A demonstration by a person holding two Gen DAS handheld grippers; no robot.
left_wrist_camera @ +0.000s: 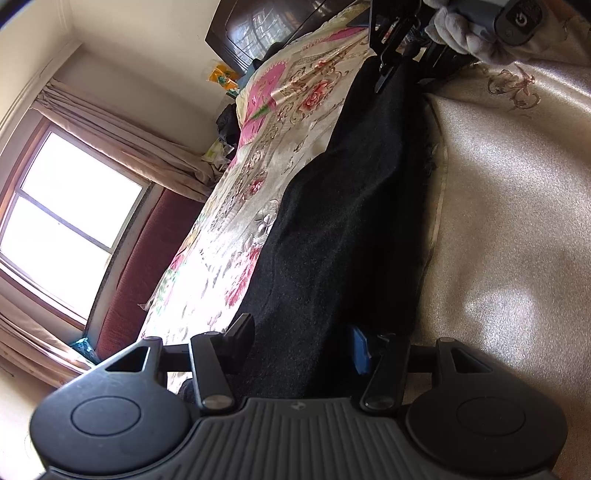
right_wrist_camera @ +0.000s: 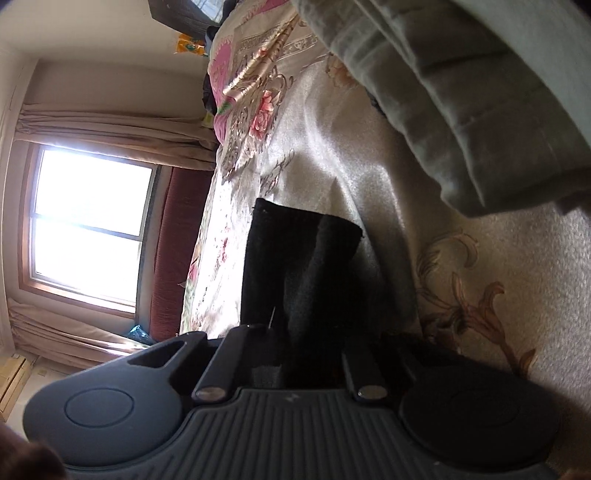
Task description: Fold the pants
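The black pants (left_wrist_camera: pixel 343 221) lie stretched out in a long strip on the bed, running up the middle of the left wrist view from the bottom edge to the upper right. Beneath them is a shiny floral bedspread (left_wrist_camera: pixel 266 155), pink and cream on the left, pale beige on the right.

The left gripper (left_wrist_camera: pixel 303 350) sits at the bottom centre of that view, its jaws spread, with the near end of the pants lying between them; its fingers (left_wrist_camera: pixel 240 332) stand on either side of the cloth.

At the top right, a gloved hand (left_wrist_camera: pixel 465 33) holds the right gripper (left_wrist_camera: pixel 384 70) down on the far end of the pants. I cannot make out its jaws from there, and in the right wrist view dark cloth covers the tips; they appear drawn together on the fabric.

A bright window (left_wrist_camera: pixel 70 221) with curtains (left_wrist_camera: pixel 122 147) fills the left side.
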